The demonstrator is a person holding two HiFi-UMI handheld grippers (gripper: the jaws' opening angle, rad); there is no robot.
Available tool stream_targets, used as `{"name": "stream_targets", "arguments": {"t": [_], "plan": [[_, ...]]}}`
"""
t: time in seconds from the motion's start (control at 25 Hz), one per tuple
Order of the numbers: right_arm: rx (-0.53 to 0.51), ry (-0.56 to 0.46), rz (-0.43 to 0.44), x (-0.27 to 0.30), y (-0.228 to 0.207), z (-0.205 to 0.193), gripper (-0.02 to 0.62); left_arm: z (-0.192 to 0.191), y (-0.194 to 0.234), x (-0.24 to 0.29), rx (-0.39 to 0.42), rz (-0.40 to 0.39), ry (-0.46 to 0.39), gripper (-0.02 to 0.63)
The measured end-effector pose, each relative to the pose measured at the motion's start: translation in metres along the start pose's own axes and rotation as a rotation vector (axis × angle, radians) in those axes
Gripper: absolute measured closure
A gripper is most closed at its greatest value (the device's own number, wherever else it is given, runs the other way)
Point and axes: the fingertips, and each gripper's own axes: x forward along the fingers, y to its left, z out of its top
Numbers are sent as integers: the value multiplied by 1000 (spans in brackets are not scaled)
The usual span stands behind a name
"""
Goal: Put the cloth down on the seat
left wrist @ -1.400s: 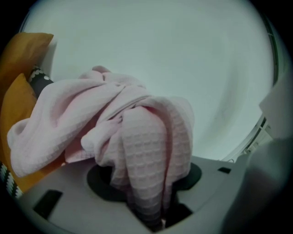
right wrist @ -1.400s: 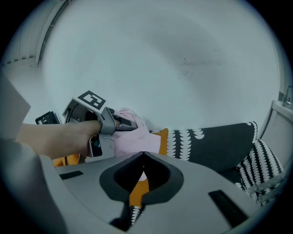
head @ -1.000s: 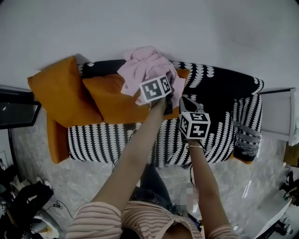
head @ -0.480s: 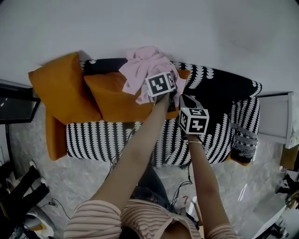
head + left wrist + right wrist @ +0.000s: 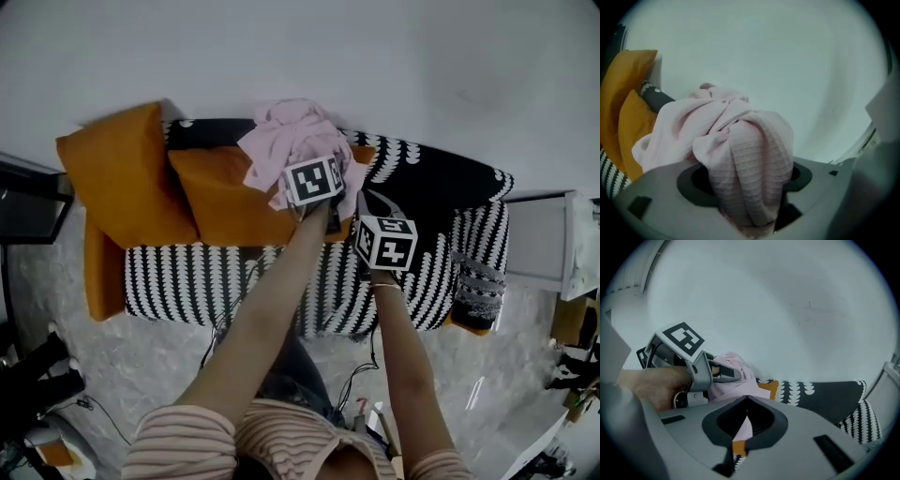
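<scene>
Head view shows the pink cloth [image 5: 292, 141] heaped at the back of the black-and-white sofa [image 5: 441, 178]. It rests across the top edge of an orange cushion [image 5: 220, 192] and against the backrest, close to the wall [image 5: 394, 66]. The left gripper [image 5: 746, 183] reaches into that heap from the front. In the left gripper view its jaws stand wide and have just been opening, and a thick fold of the cloth lies between them, draped loosely rather than pinched. The right gripper [image 5: 746, 401] hovers just beside it on the right, above the sofa. In the right gripper view its jaws meet at the tips with nothing caught in them, and the cloth and a bit of orange show only through the gap behind. The release looks as good as done, since the cloth's weight seems to lie on the sofa and not on the gripper. What is left, as I judge it, is to draw the left gripper back out without dragging the fold along. Whether the job counts as finished is less sure, because the cloth sits high on the cushion and backrest, not on the flat seat [image 5: 441, 272] in front. It may need bringing down onto that.
</scene>
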Motion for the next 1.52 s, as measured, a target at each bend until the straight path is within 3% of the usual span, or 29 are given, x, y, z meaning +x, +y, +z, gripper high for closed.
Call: {"name": "stream_targets", "arguments": {"t": [0.24,0.64,0.72,0.92,1.04,1.28,1.52], "plan": [[-11,-33,0,-9,13,10,586,1,-2,-26,-17,-106,-16,273],[6,-102,-14,-30,42,23,586,-1,-1,-79,16,-267,-35,276],[14,-113,-15,-36,49,23,586,3,-1,-93,40,-285,-63,302],[44,-151,-19,-54,66,21,586,10,1,-131,142,-330,-144,499],[59,-187,-17,-66,79,24,586,14,1,-156,242,-359,-198,573],[75,-271,-9,-97,111,30,586,11,3,-208,460,-403,-272,594],[121,-355,-21,-131,144,28,588,5,9,-257,590,-441,-318,595]]}}
